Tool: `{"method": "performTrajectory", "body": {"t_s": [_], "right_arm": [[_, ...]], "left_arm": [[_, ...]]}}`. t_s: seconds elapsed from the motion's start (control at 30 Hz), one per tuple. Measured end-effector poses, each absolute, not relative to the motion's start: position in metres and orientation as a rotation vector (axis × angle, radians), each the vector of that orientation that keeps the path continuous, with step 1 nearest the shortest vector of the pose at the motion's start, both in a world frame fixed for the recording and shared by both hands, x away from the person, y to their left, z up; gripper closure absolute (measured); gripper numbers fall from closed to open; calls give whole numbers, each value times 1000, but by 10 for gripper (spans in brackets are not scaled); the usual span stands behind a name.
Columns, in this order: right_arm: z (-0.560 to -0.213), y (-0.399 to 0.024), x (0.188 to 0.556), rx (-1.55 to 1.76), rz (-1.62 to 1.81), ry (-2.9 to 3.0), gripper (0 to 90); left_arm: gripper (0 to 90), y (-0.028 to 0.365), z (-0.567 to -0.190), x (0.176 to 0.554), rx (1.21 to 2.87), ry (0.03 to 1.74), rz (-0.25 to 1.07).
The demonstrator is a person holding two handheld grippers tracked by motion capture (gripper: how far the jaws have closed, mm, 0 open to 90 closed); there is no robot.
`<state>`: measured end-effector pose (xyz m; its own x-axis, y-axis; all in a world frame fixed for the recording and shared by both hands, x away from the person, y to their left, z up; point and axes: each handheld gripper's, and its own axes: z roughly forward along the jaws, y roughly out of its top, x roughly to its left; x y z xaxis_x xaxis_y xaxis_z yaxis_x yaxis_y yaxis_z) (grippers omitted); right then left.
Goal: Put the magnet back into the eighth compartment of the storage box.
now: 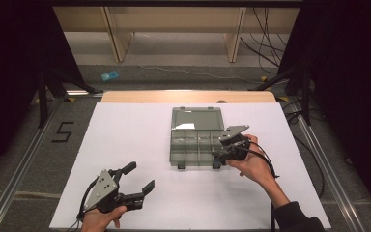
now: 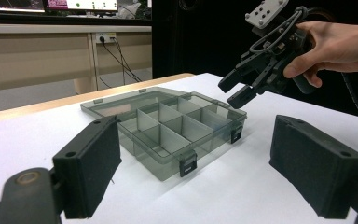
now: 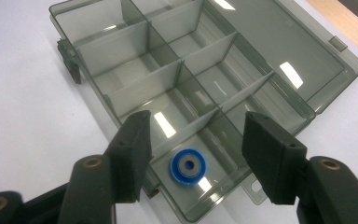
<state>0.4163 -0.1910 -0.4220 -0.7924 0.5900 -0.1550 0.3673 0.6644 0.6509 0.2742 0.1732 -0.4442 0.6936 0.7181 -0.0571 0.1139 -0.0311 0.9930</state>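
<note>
Right gripper view: the right gripper (image 3: 193, 140) is spread apart, and the blue ring (image 3: 188, 166) lies in the near right corner slot of the grey box (image 3: 279, 70). Dropping off looks done. Next, lift the gripper away.

My bench: white sheet (image 1: 125, 145) over wood tabletop (image 1: 188, 96). Floor beyond has a blue card (image 1: 109, 75), black "5" mark (image 1: 63, 131), loose cables (image 1: 265, 43). Wooden shelf legs (image 1: 118, 38) at back, monitors (image 2: 81, 4) on desk.
</note>
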Motion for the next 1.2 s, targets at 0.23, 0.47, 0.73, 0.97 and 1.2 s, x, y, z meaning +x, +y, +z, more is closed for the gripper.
{"method": "performTrajectory", "body": {"t_s": [0.23, 0.47, 0.73, 0.97, 1.2], "right_arm": [[-419, -191, 414, 764, 893, 2535, 376], [-416, -187, 407, 769, 910, 2535, 349], [-414, -184, 404, 757, 968, 2513, 328], [-411, -183, 400, 744, 977, 2528, 323], [-411, -182, 395, 758, 1011, 2505, 321]], "left_arm": [[158, 173, -444, 274, 1551, 706, 556], [158, 174, -444, 275, 1557, 697, 563], [158, 174, -444, 275, 1556, 697, 563], [158, 174, -444, 275, 1556, 698, 563], [159, 174, -444, 275, 1555, 698, 563]]}}
